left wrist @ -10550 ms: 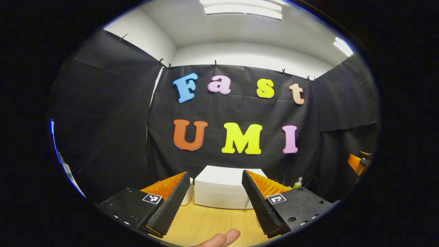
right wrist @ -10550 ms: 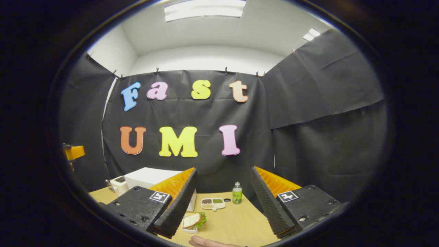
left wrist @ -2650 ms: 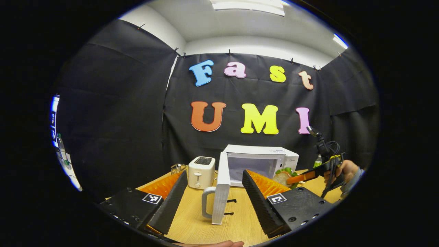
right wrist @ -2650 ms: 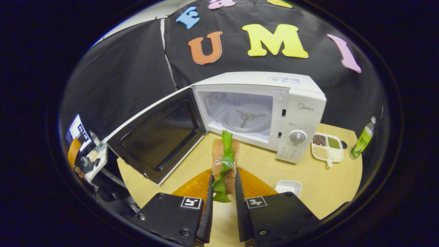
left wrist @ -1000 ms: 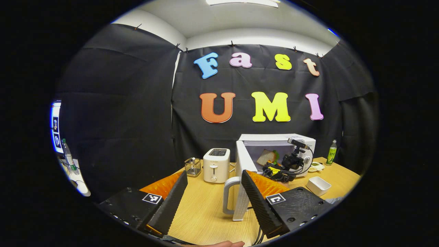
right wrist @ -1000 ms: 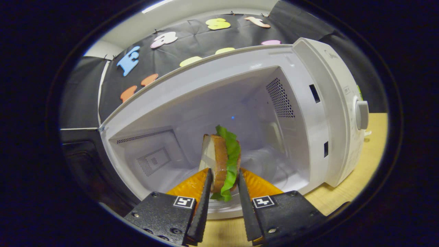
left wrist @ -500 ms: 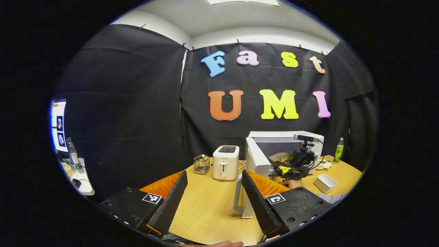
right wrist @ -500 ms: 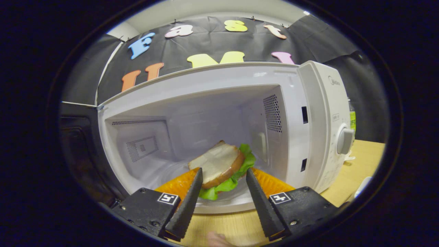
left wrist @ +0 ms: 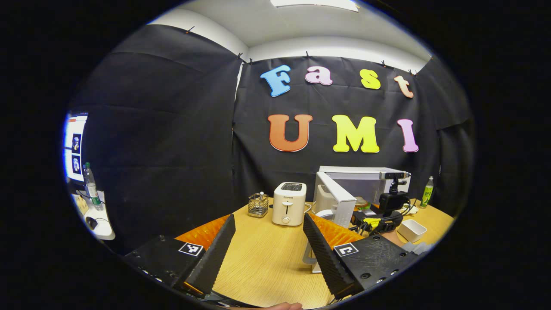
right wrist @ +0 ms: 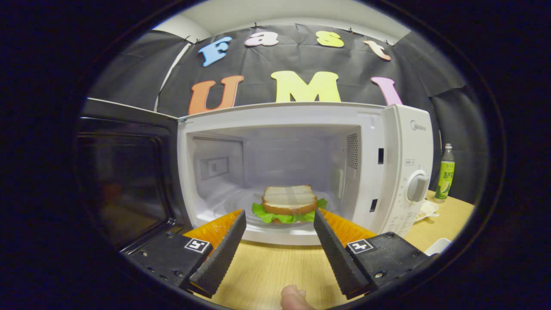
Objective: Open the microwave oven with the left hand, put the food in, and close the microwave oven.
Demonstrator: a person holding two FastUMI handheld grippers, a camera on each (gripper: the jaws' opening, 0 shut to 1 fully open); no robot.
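Right gripper view: right gripper (right wrist: pixel 277 234) sits w/ fingers spread wide, empty, just in front of the microwave (right wrist: pixel 400 142) cavity. Sandwich (right wrist: pixel 289 203) lies flat on the glass turntable inside, lettuce poking out round the bread, apart from both fingers. Door (right wrist: pixel 122 172) swung fully open to the left. Green bottle (right wrist: pixel 444 172) stands on the table (right wrist: pixel 267 267) right of the oven.

Left gripper view: left gripper (left wrist: pixel 269 241) also spread apart, nothing between, over bare table, well back from the microwave (left wrist: pixel 366 174). Toaster (left wrist: pixel 289 203) stands left of the open door (left wrist: pixel 333 199). White tray (left wrist: pixel 412 230) near the table's right edge.
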